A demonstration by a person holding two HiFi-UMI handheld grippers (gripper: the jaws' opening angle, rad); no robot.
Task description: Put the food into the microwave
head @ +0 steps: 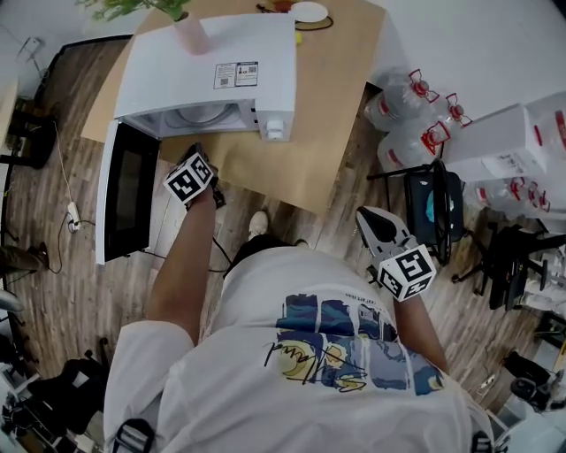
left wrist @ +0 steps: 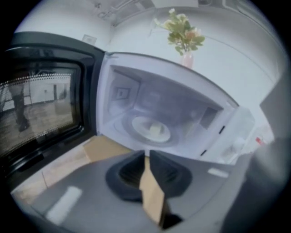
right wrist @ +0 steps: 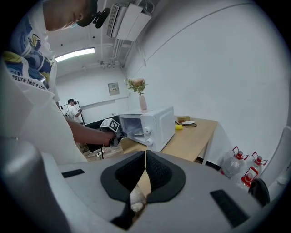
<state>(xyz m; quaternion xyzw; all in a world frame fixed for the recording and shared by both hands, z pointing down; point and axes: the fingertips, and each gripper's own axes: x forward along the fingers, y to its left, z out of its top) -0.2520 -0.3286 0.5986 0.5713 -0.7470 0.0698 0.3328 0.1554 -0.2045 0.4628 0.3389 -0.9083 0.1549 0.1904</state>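
Note:
A white microwave [head: 212, 75] stands on the wooden table [head: 336, 115] with its door [head: 128, 190] swung open to the left. In the left gripper view a pale piece of food [left wrist: 154, 129] lies on the round turntable plate [left wrist: 138, 125] inside the cavity. My left gripper [head: 195, 150] is held just in front of that opening. Its jaws [left wrist: 146, 154] are all but closed, with a thin slit at the tips and nothing between them. My right gripper [head: 367, 215] hangs by the person's right side, away from the microwave; its jaws [right wrist: 145, 152] are shut and empty.
A pink vase with a plant [head: 188, 34] stands on top of the microwave. A plate [head: 309, 11] and a yellow item [right wrist: 179, 127] lie at the table's far end. Water bottles [head: 407, 115], a black chair [head: 433, 208] and white boxes [head: 513, 142] crowd the floor at the right.

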